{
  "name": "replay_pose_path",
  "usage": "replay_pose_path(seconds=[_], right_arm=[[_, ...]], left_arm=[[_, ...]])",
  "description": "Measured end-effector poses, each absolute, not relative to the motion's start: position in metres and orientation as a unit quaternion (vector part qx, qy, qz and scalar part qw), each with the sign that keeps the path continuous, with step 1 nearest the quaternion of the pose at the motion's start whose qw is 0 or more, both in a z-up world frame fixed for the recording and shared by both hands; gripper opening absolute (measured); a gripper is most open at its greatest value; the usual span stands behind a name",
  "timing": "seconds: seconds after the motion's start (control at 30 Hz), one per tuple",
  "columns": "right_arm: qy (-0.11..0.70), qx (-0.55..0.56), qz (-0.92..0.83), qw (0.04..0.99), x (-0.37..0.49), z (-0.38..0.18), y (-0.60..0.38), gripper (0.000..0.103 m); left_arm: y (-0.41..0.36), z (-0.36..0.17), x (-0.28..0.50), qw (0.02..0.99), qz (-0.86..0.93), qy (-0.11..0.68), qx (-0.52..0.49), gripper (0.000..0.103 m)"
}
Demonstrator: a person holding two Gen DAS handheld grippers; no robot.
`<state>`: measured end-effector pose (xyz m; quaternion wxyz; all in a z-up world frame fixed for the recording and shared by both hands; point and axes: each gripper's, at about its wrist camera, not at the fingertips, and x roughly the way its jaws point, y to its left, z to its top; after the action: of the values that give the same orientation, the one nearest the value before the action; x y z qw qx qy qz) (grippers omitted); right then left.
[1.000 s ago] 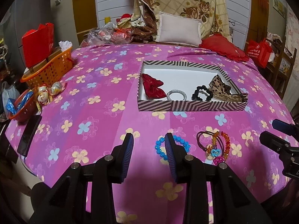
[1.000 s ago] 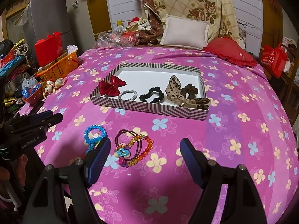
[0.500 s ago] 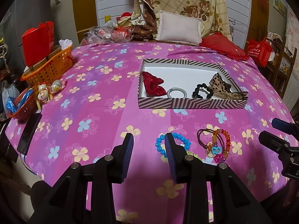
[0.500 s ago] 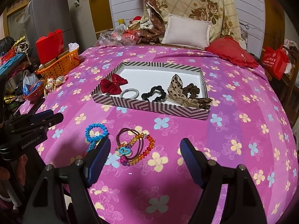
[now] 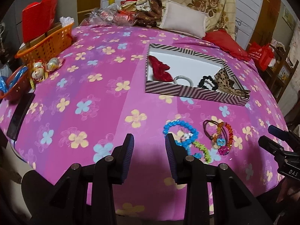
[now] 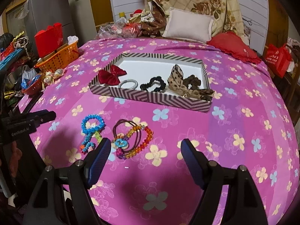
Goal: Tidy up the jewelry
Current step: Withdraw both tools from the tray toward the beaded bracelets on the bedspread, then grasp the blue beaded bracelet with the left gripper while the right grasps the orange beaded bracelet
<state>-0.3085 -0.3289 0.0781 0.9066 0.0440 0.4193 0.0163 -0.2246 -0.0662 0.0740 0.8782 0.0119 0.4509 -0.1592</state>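
Observation:
A striped box [image 6: 150, 95] [image 5: 195, 91] on the pink flowered cloth holds a red bow [image 6: 110, 75], a grey hair tie [image 6: 129, 84], a black scrunchie [image 6: 153, 84] and a leopard bow [image 6: 180, 82]. In front of it lie a blue bead bracelet [image 6: 92, 124] [image 5: 180, 129] and a bundle of hair ties with orange beads [image 6: 133, 138] [image 5: 219, 135]. My left gripper [image 5: 149, 146] is open and empty, just left of the blue bracelet. My right gripper [image 6: 144, 150] is open wide and empty, just right of the bundle.
An orange basket [image 5: 46, 45] with a red bag, small figurines [image 5: 43, 67], a red bowl [image 5: 13, 86] and a dark phone [image 5: 20, 114] sit along the left edge. Pillows [image 6: 187, 27] lie at the back. The cloth falls off at the near edge.
Both grippers have pulled back and risen a little, so the bracelet and the bundle show more fully. The left view has tilted. Nothing was grasped.

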Motion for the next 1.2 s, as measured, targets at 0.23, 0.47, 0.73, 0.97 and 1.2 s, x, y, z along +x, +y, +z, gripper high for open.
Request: replay_pose_path(seconds=[0.23,0.47,0.73,0.97,1.2], right_arm=[[0.428,0.034,0.028,0.903,-0.303,0.060,-0.327,0.080],[0.436,0.031,0.029,0.899,-0.289,0.044,-0.333,0.069],[0.446,0.026,0.028,0.894,-0.269,0.031,-0.337,0.055],[0.453,0.013,0.031,0.891,-0.256,0.022,-0.330,0.047],[0.460,0.001,0.025,0.887,-0.248,0.015,-0.329,0.041]], left_arm=[[-0.068,0.064,-0.219,0.870,-0.159,0.466,0.007,0.009],[-0.069,0.058,-0.211,0.866,-0.157,0.475,0.001,0.009],[-0.066,0.051,-0.205,0.866,-0.148,0.478,-0.002,0.009],[-0.075,0.048,-0.199,0.864,-0.153,0.479,0.001,0.009],[-0.088,0.039,-0.192,0.857,-0.163,0.489,0.006,0.009]])
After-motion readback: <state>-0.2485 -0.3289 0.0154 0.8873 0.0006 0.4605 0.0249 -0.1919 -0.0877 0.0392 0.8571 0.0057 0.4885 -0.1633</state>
